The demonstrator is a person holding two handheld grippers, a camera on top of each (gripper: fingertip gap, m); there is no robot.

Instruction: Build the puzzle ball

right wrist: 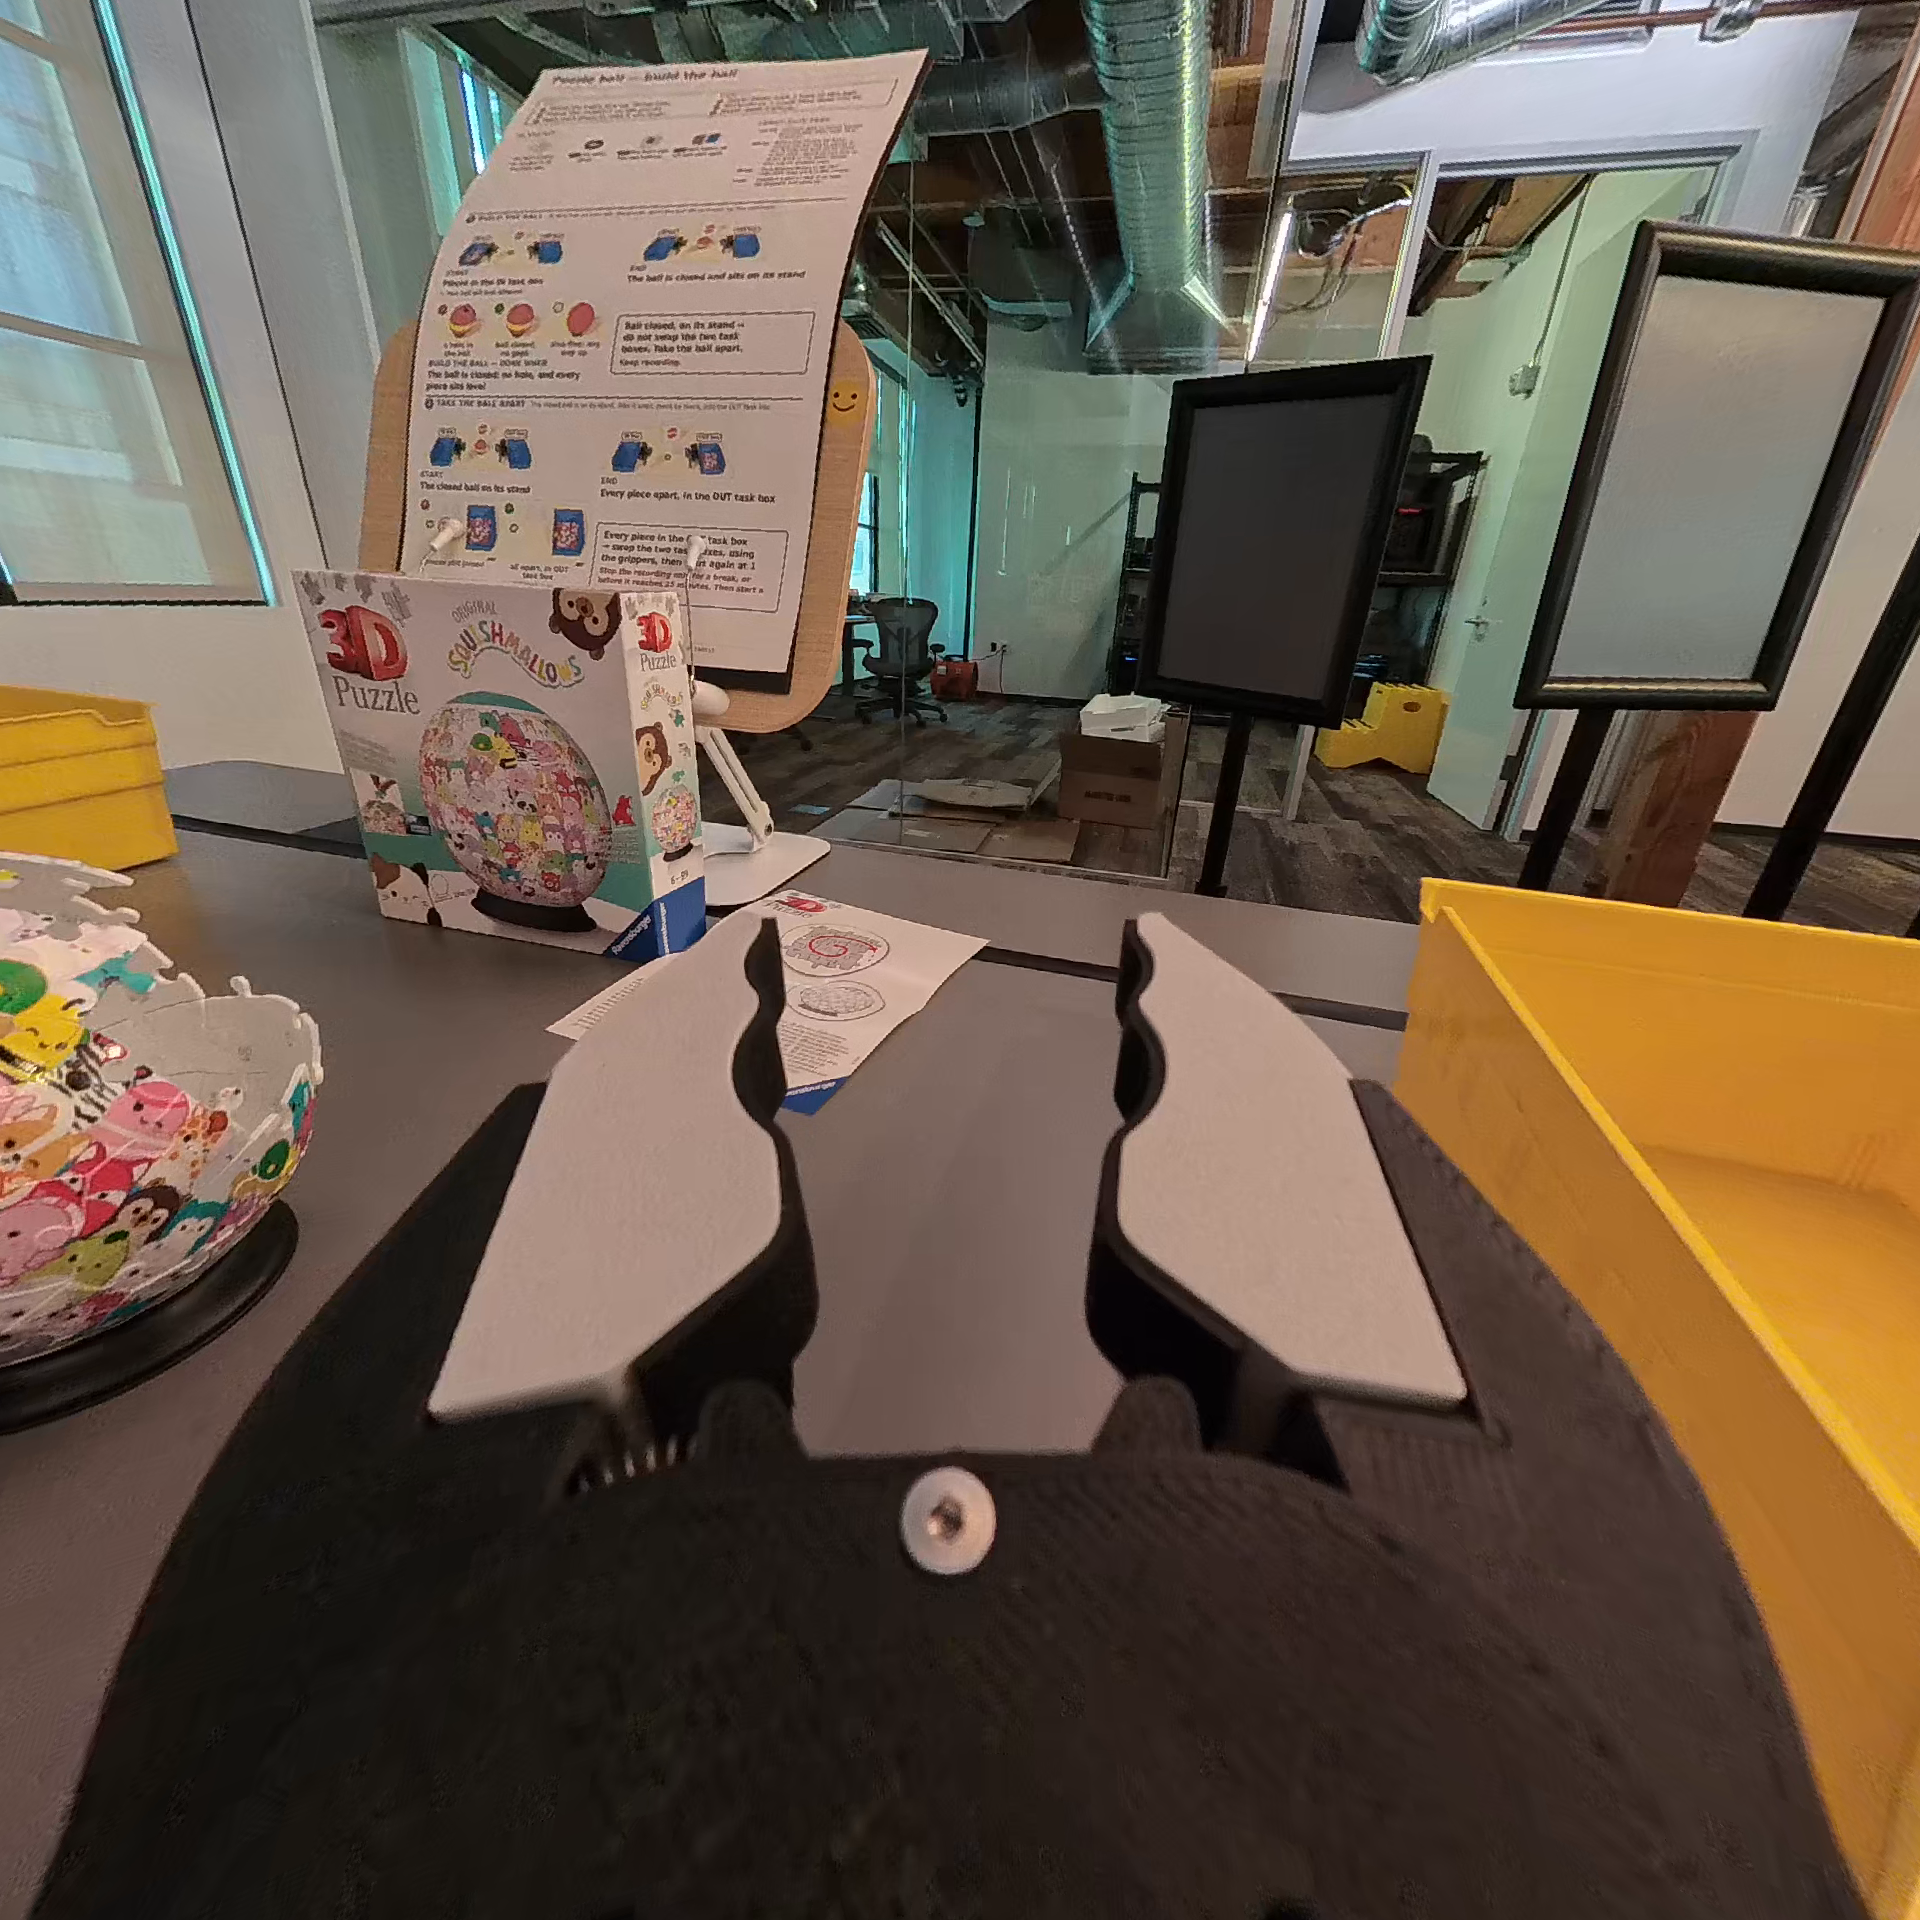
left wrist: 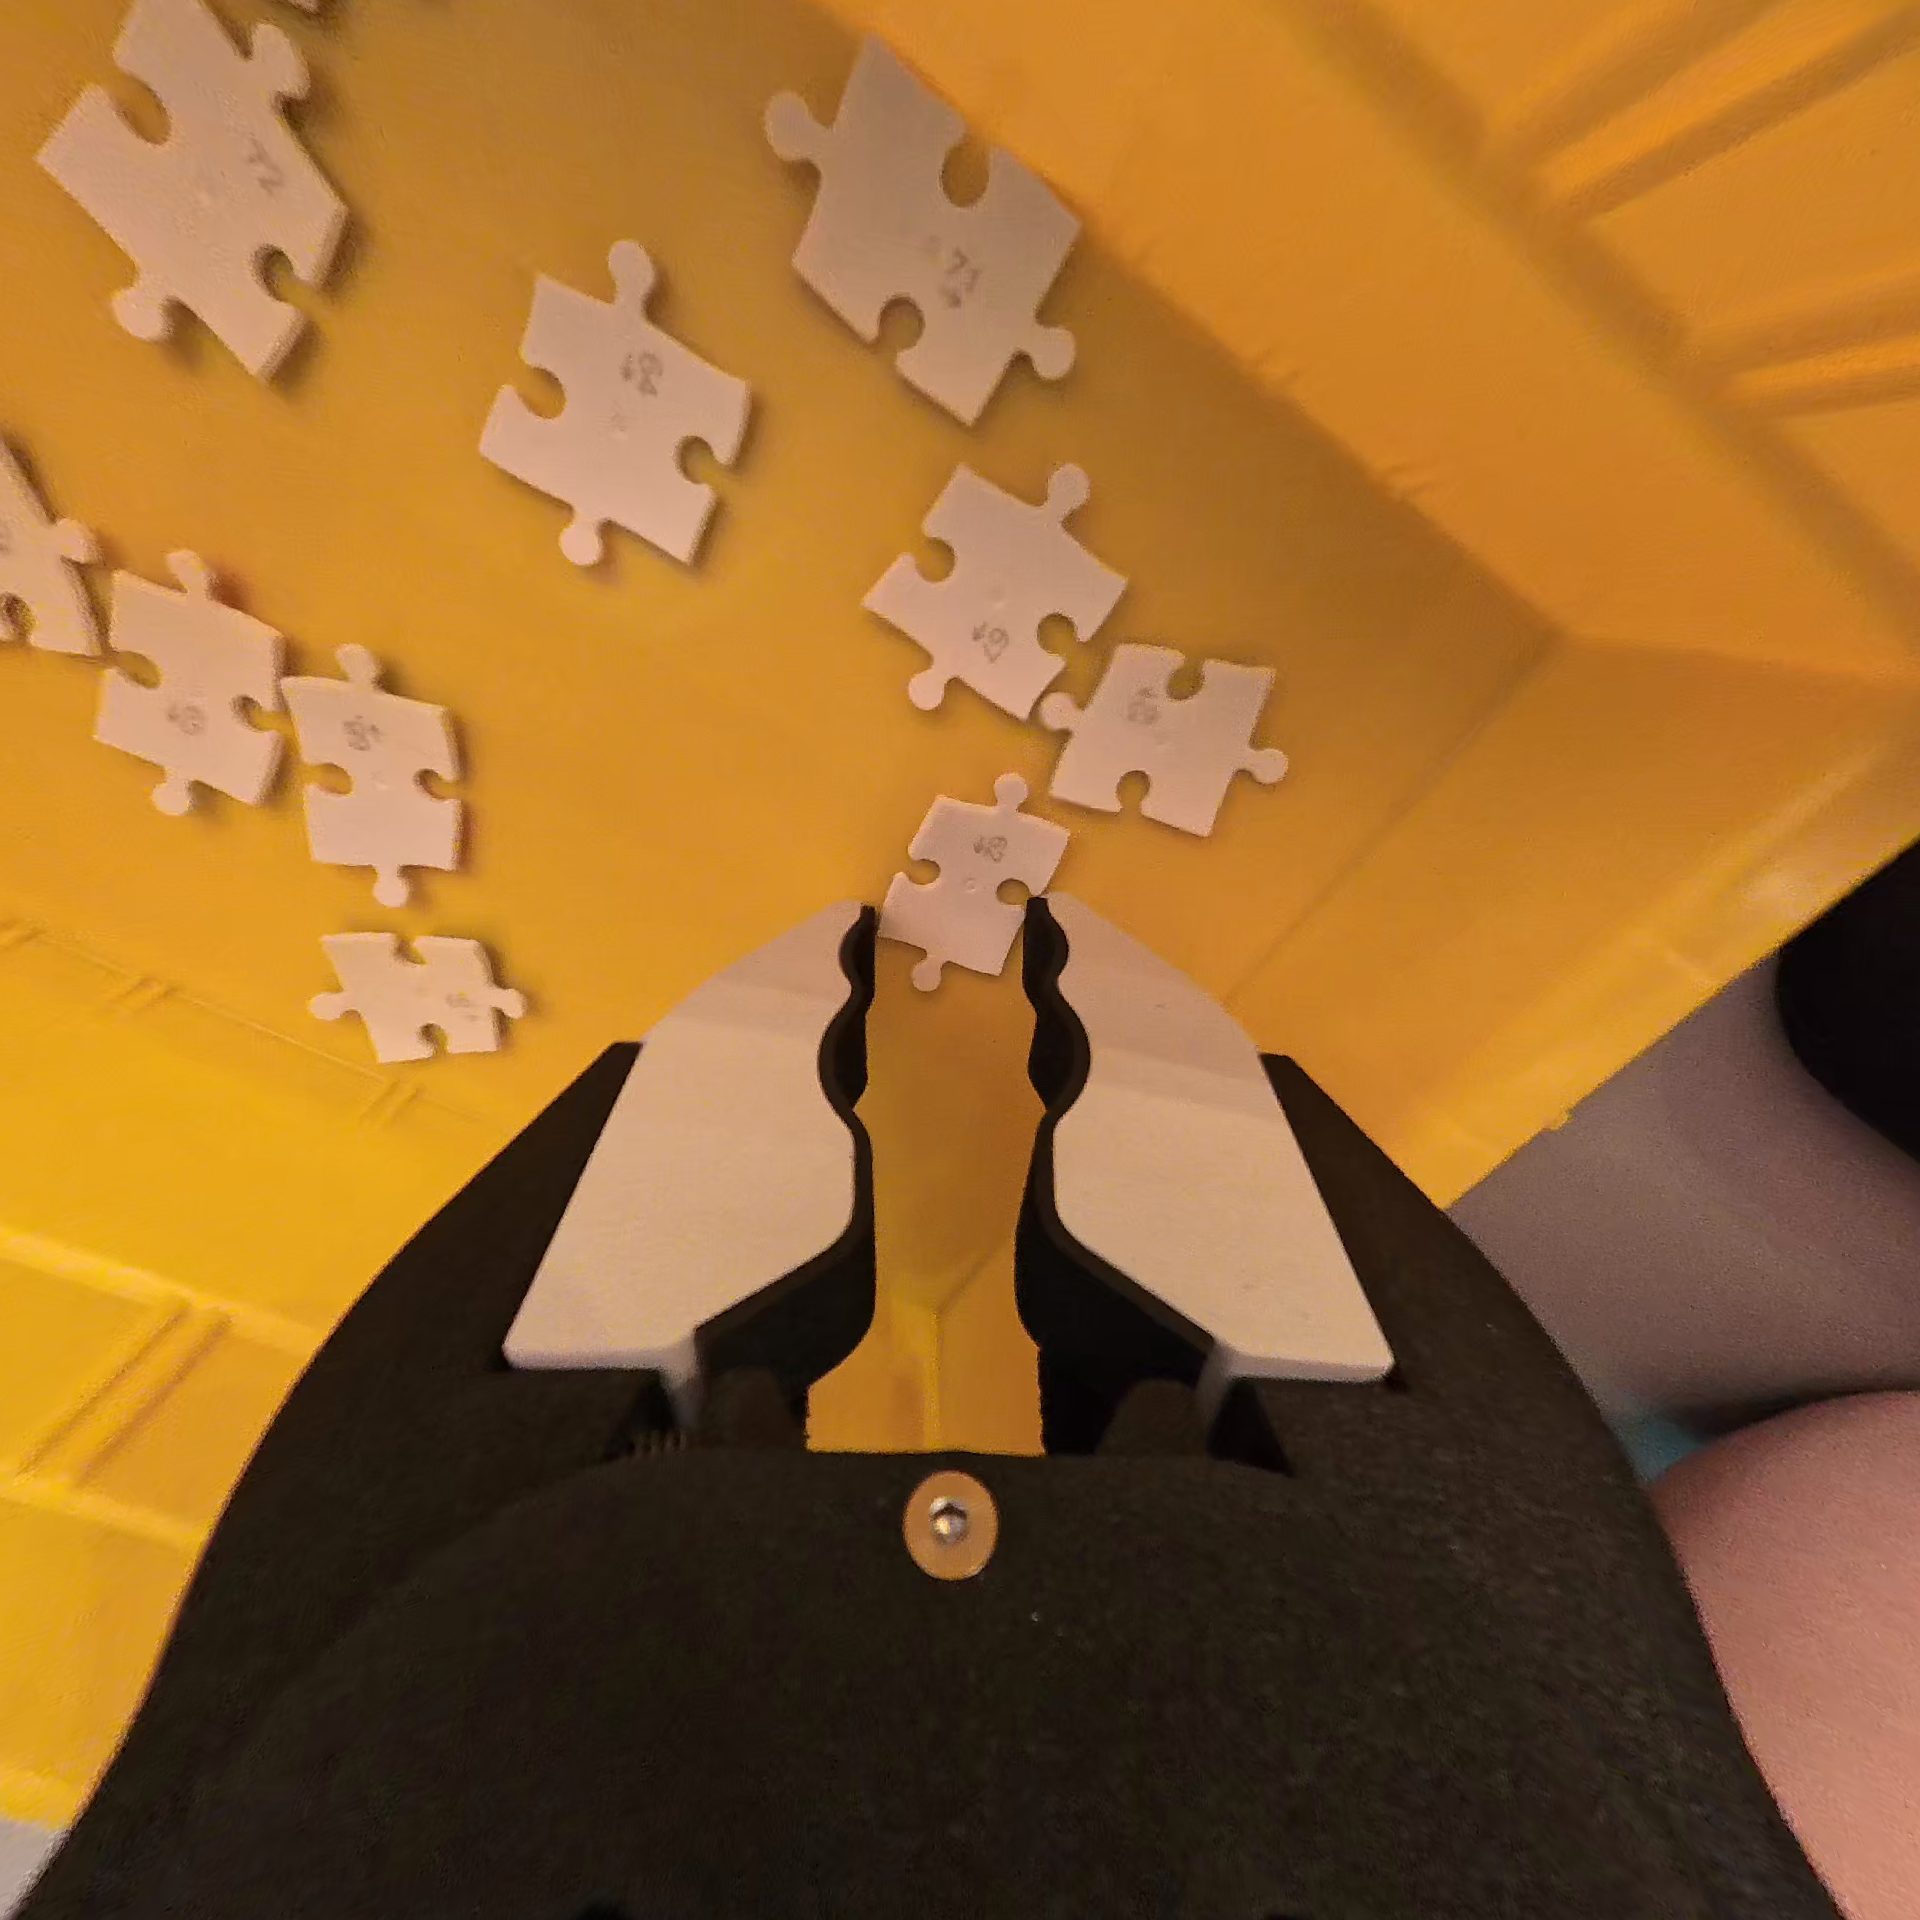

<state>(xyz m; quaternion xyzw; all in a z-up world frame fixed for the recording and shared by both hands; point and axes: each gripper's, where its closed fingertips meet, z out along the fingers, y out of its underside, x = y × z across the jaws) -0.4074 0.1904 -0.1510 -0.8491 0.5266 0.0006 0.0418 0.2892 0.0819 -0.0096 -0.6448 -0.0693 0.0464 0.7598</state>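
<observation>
In the left wrist view, my left gripper reaches into a yellow bin where several white, face-down puzzle pieces lie. Its two fingertips touch both sides of one small piece, pinching it close to the bin floor. In the right wrist view, my right gripper is open and empty, held above the grey table. The partly built puzzle ball, a colourful open bowl shape, sits on its black stand at the left edge, apart from the right gripper.
More loose pieces are spread over the bin floor, two just beyond the held one. The puzzle box, an instruction sheet and a propped chart stand ahead. A yellow bin is at the right, another far left. Left tips to right tips: about 70 cm. The partly built puzzle ball is about 15 cm from my right fingertips.
</observation>
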